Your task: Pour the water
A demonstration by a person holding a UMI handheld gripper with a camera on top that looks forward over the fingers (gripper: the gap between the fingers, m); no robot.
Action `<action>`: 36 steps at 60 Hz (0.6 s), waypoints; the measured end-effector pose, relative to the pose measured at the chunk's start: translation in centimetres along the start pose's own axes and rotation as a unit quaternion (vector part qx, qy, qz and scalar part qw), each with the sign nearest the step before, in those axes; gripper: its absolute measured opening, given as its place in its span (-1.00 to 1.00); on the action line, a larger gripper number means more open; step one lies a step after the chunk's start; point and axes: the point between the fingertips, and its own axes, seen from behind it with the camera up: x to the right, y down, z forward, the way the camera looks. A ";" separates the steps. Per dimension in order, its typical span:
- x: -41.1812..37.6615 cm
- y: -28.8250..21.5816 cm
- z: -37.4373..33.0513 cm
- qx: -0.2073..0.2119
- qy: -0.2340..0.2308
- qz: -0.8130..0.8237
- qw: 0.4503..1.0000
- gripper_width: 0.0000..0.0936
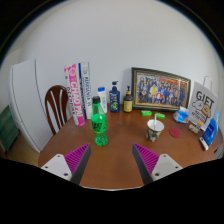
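Gripper [112, 162] first: wide open, magenta pads [76, 158] spread well apart, nothing between them, hovering over the near edge of the wooden table [110, 140]. From biggest down, I've got that table running ahead of me, a chair [57, 105] tucked in at its far left side, and a framed group photo [160, 89] propped against the back wall, plainly display and out of the work zone. A pump bottle [116, 97] and a dark bottle [128, 100] stand back beside the frame. My target, I judge, is the green bottle [98, 122], upright just beyond the left finger, set forward where I can reach it. The white cup [155, 131] stands ahead of the right finger, apart from the bottle, leaving room to tip toward it. Nothing grasped yet; I reckon the first step is closing on the green bottle.
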 end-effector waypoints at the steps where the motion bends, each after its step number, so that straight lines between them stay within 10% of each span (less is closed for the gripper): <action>1: -0.7 -0.1 0.6 0.002 -0.001 0.001 1.000 0.83; 36: -4.2 -1.7 22.0 0.070 0.099 0.046 0.992 0.64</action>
